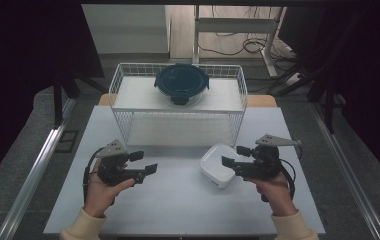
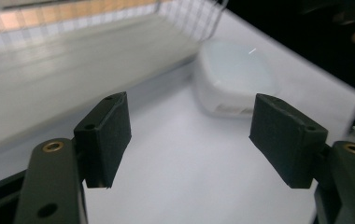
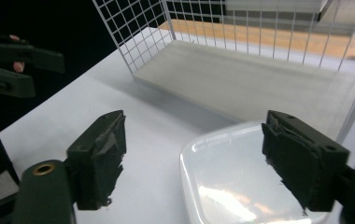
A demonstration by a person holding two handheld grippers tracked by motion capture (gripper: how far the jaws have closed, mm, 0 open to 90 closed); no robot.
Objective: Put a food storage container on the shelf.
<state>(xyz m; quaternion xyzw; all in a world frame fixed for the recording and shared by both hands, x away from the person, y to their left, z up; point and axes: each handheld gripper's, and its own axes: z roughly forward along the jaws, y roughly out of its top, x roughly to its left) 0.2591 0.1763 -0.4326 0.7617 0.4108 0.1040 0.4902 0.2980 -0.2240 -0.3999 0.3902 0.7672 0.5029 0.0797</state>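
White plastic, a squarish lidded container (image 1: 219, 165) sat on the pale table (image 1: 178, 200) just in front of the wire shelf rack (image 1: 178, 107), towards the rack's right front corner. The right gripper (image 1: 233, 157) was the nearer one by far: its jaws stood apart with nothing clamped, one tip just beside the container's right edge, and in the right gripper view the container (image 3: 241, 177) lay low between the jaws and a little to the right. Whether a pad brushed the rim I could not tell. The left gripper (image 1: 143, 162) hovered well apart, off the container's left side, jaws likewise spread and empty, aimed across at it. The container showed no clear long axis. A dark-lidded round glass container (image 1: 181, 84) rested on the rack's upper tier, behind it.
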